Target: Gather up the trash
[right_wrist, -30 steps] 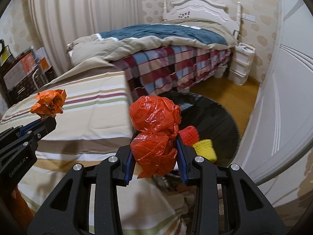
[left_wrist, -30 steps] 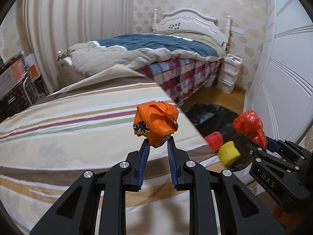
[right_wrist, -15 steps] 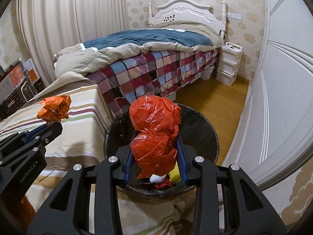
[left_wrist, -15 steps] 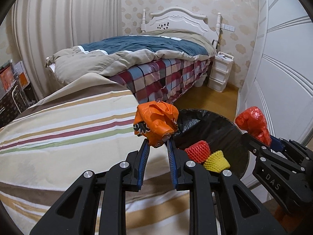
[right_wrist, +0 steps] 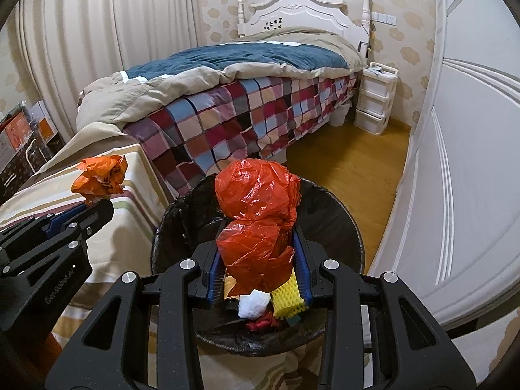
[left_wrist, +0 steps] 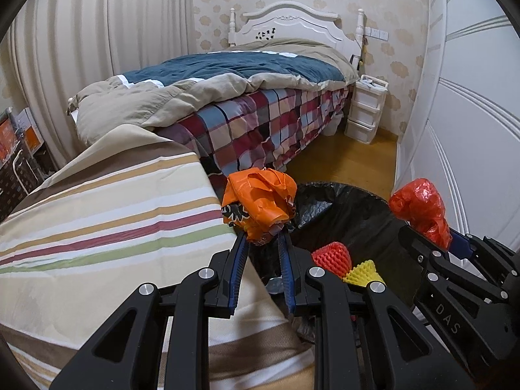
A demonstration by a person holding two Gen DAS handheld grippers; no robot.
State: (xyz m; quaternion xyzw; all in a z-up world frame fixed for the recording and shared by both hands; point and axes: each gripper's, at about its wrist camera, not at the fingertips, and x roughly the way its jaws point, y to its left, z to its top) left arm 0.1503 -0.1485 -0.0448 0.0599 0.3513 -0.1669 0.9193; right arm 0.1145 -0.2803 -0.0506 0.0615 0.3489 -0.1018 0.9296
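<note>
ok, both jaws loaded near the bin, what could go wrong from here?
1. The orange wrapper in the left gripper sits over the bin's near edge beside the striped bed; released now, it may land on the cover.
2. The red bag in the right gripper is bulky and light; it could catch on the black liner.

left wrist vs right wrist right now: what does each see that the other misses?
Left wrist only: red foam net in the bin.
Right wrist only: white wad at the bin's near side.
Both: left gripper shut on orange bag, right gripper shut on red bag over the black-lined bin, yellow foam net, plaid bed.
</note>
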